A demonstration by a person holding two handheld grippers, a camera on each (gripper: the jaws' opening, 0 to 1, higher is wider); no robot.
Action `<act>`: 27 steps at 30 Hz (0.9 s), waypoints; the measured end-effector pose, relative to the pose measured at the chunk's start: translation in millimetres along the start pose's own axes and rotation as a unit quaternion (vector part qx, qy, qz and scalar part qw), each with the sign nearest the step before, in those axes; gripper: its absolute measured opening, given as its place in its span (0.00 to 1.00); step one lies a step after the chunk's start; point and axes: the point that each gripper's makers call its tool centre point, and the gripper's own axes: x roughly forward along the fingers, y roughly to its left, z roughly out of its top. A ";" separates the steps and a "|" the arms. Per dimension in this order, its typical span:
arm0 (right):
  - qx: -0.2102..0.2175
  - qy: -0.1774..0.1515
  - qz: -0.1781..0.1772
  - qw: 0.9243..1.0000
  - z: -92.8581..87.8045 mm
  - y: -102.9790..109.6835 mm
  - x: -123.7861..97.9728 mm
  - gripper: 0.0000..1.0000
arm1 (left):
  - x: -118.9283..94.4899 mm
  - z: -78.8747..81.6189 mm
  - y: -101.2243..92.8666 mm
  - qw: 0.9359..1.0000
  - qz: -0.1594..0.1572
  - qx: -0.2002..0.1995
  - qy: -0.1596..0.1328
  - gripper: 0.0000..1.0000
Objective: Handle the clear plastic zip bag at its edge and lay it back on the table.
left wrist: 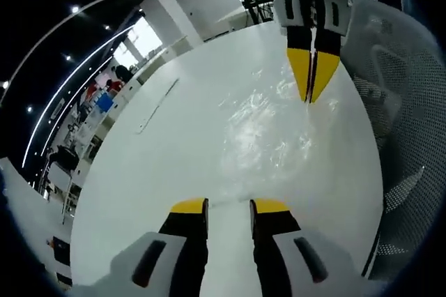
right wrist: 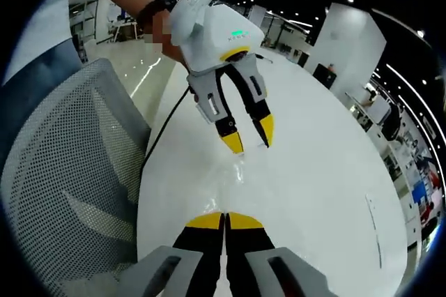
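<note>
1. Clearly, the clear zip bag lies spread on the white surface, between the two grippers; in the left gripper view it shows as a wrinkled, glossy patch with bright glints.

2. The right gripper has its yellow tips pressed together, right at the far edge of the bag. It looks to be pinching that edge, though the film is too clear to be sure it sits between the tips.

3. The left gripper stands open with a plain gap between its tips and holds nothing. In the right gripper view it hangs just above the bag's near edge.

4. Judging by the creases and shine, the bag is thin, very light, limp and slippery. It will sag and fold rather than keep its shape, and could slide out of a loose pinch.

5. The best hold is probably at the edge, where the zip strip is thicker and stiffer; I cannot tell which edge carries it.

6. A mesh chair stands beside the surface.
</note>
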 end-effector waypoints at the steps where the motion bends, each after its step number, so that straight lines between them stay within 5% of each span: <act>1: -0.001 -0.001 -0.001 1.000 0.5 -0.3 -0.3 0.00 | 0.1 -0.3 -0.5 1.000 -0.001 0.006 0.003 0.21; 15: -0.013 -0.003 0.002 1.000 3.1 -3.5 -3.1 0.00 | 2.7 -13.1 -4.5 0.999 -0.007 0.044 0.029 0.02; 27: -0.010 0.012 -0.025 1.000 -6.8 -20.7 0.0 0.00 | -2.6 -17.2 -3.2 0.999 0.000 0.013 0.032 0.00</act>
